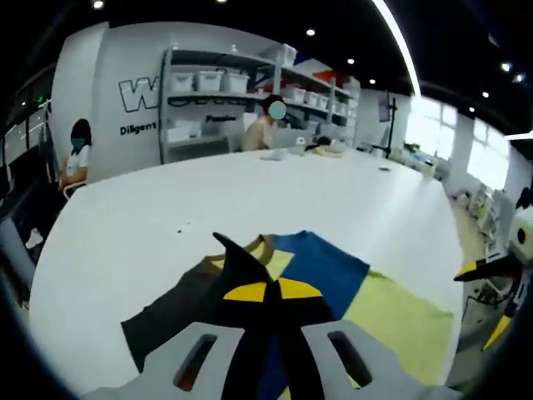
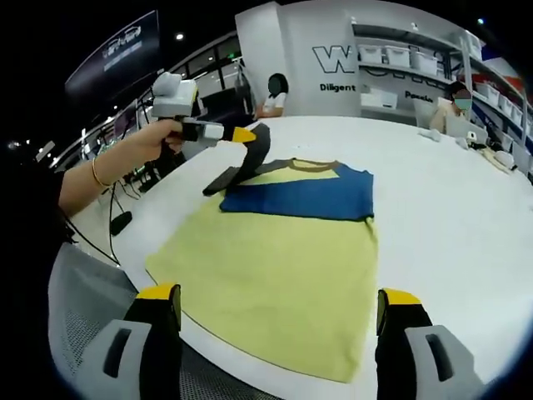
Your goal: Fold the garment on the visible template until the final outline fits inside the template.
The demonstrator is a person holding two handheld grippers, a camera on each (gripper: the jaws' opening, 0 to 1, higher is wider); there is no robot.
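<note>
A T-shirt lies flat on the white table (image 2: 450,217), with a yellow body (image 2: 275,267), a blue chest band (image 2: 308,193) and dark grey sleeves. My left gripper (image 1: 268,290) is shut on the dark grey sleeve (image 1: 179,304) and holds it raised above the shirt. In the right gripper view the left gripper (image 2: 246,135) pinches that sleeve (image 2: 250,158) at the shirt's far left, with a person's hand behind it. My right gripper (image 2: 279,296) is open over the shirt's near hem, with nothing between its jaws. It also enters the left gripper view, the right gripper (image 1: 491,300).
Shelves with white bins (image 1: 208,82) stand behind the table, and people sit at its far side (image 1: 266,133). A grey mesh chair (image 2: 83,317) is near the table's front edge. Bare white table surrounds the shirt (image 1: 250,200).
</note>
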